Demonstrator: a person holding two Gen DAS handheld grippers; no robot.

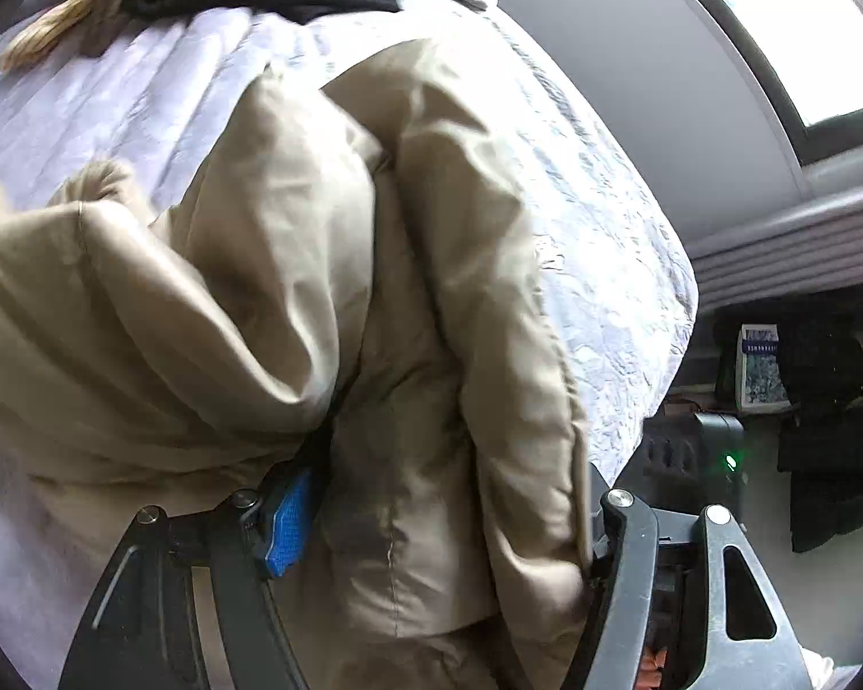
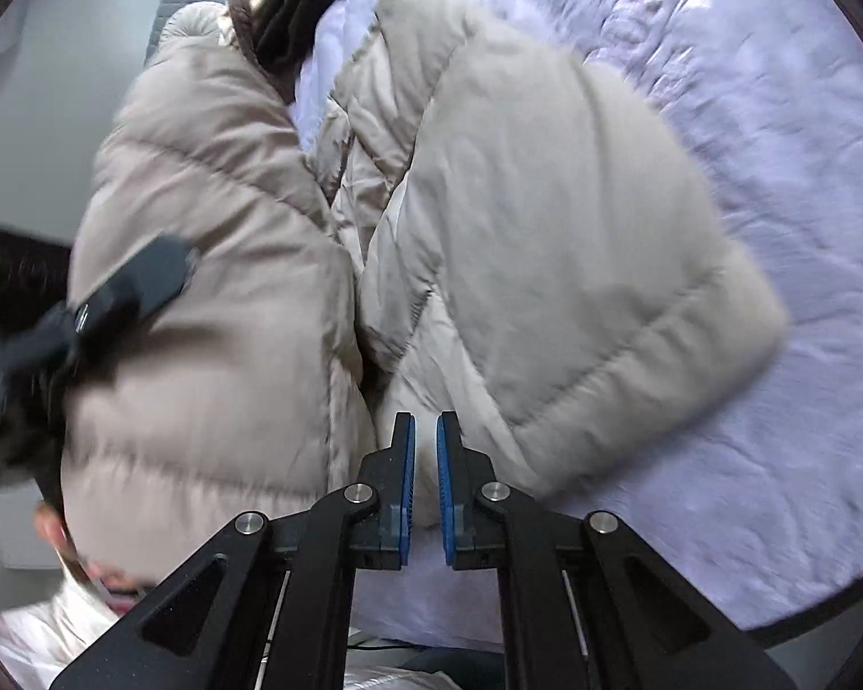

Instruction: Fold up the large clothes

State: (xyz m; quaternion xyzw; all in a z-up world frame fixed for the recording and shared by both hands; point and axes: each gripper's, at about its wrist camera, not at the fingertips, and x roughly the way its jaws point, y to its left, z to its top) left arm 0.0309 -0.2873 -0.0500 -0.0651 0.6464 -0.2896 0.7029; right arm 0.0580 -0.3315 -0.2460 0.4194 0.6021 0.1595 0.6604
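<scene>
In the left wrist view, the beige quilted puffer jacket (image 1: pixel 328 299) lies bunched on the white textured bedspread (image 1: pixel 592 218), with a thick fold of it running down between the fingers. It is judged soft, bulky and fairly light, with a smooth shell likely to slip; a seam or hem edge should give a surer hold than a puffed panel. The left gripper (image 1: pixel 437 529) stands with its fingers wide apart, astride the fold; the blue pad (image 1: pixel 287 523) touches fabric, but no clamping is evident. In the right wrist view, the same jacket fills the centre, folded in two padded halves on the bedspread (image 2: pixel 776 172). The right gripper (image 2: pixel 426 477) has its fingers nearly together, a narrow gap remaining between them; nothing is held, and jacket fabric lies just beyond the tips.
</scene>
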